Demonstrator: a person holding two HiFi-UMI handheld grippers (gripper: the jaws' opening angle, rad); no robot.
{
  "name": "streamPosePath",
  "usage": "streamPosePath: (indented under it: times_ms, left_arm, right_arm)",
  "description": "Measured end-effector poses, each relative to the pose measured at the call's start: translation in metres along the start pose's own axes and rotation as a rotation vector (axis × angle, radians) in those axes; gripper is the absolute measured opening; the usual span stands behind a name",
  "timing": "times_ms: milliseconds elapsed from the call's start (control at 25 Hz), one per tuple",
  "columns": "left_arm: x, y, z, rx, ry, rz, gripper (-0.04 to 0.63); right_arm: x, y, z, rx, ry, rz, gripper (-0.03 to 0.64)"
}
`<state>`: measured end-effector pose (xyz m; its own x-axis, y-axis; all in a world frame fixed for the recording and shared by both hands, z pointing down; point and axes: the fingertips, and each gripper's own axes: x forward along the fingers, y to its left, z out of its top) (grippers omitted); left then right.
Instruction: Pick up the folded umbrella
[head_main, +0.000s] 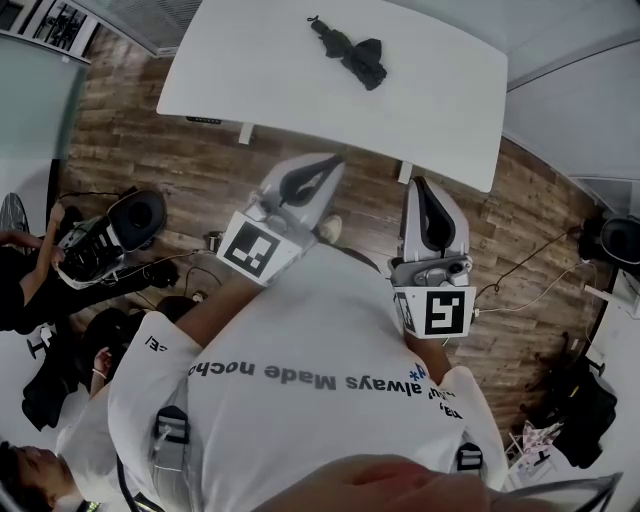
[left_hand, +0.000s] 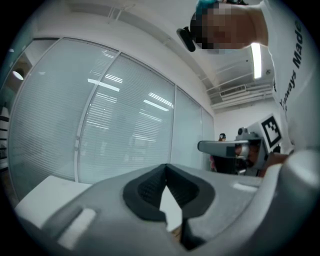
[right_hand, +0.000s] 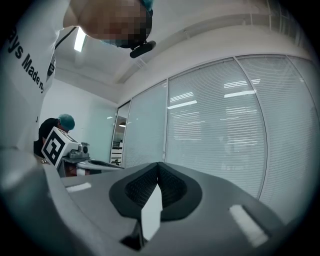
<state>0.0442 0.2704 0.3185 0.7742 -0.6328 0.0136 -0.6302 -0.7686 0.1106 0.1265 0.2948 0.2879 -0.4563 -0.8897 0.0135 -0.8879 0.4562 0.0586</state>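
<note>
The folded black umbrella (head_main: 350, 50) lies on the white table (head_main: 260, 70), near its far side. Both grippers are held level in front of the person's chest, short of the table's near edge and well apart from the umbrella. In the head view my left gripper (head_main: 329, 164) and my right gripper (head_main: 420, 186) each have their jaws together with nothing between them. The left gripper view shows the left gripper (left_hand: 166, 166) with its tips meeting, and the right gripper view shows the same for the right gripper (right_hand: 158, 164). Neither gripper view shows the umbrella.
The table stands on a wooden floor (head_main: 130, 150) with glass partition walls (left_hand: 100, 115) around. At the left a seated person (head_main: 20, 270) holds a device (head_main: 95, 245). Cables (head_main: 530, 280) and dark bags (head_main: 585, 410) lie on the floor at the right.
</note>
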Motion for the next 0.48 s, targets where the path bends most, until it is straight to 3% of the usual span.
streamPosePath:
  times_ms: [280, 480]
  left_arm:
    - [0.022, 0.025, 0.001, 0.003, -0.008, 0.004, 0.003]
    - [0.043, 0.068, -0.002, -0.011, -0.007, 0.010, 0.003]
  right_arm:
    - [0.028, -0.015, -0.004, 0.004, 0.003, 0.005, 0.002]
    - [0.076, -0.029, -0.012, -0.001, 0.009, 0.006, 0.002]
